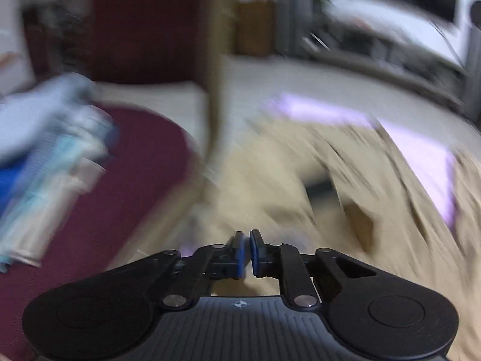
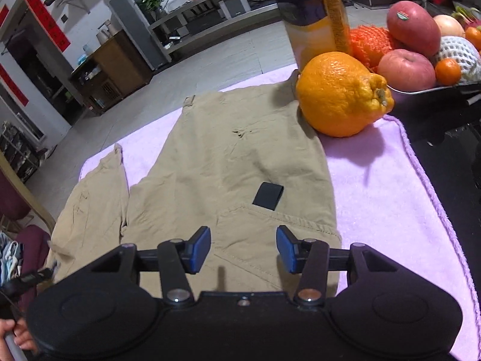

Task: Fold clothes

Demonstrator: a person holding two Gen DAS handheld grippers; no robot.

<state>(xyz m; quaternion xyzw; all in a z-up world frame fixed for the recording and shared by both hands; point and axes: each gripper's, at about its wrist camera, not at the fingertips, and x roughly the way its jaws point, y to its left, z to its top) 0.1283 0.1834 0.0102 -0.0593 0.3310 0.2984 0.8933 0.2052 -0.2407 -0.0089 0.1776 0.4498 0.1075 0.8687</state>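
A pair of khaki cotton trousers [image 2: 228, 162] lies spread flat on a lilac fleece blanket [image 2: 378, 198], seat pocket up, presumably smoothed out so a fold can start cleanly. The right gripper [image 2: 243, 248] hovers over the waistband end at six o'clock, its blue pads [image 2: 200, 249] apart with nothing between them. In the blurred left wrist view, the left gripper [image 1: 246, 251] has its pads nearly together, a thin gap showing and no cloth visibly pinched. A large knobbly orange citrus fruit [image 2: 342, 93] sits at one o'clock, touching the trousers' far edge, likely hindering a lengthwise fold. A metal tray of apples and oranges [image 2: 421, 88] stands beyond.
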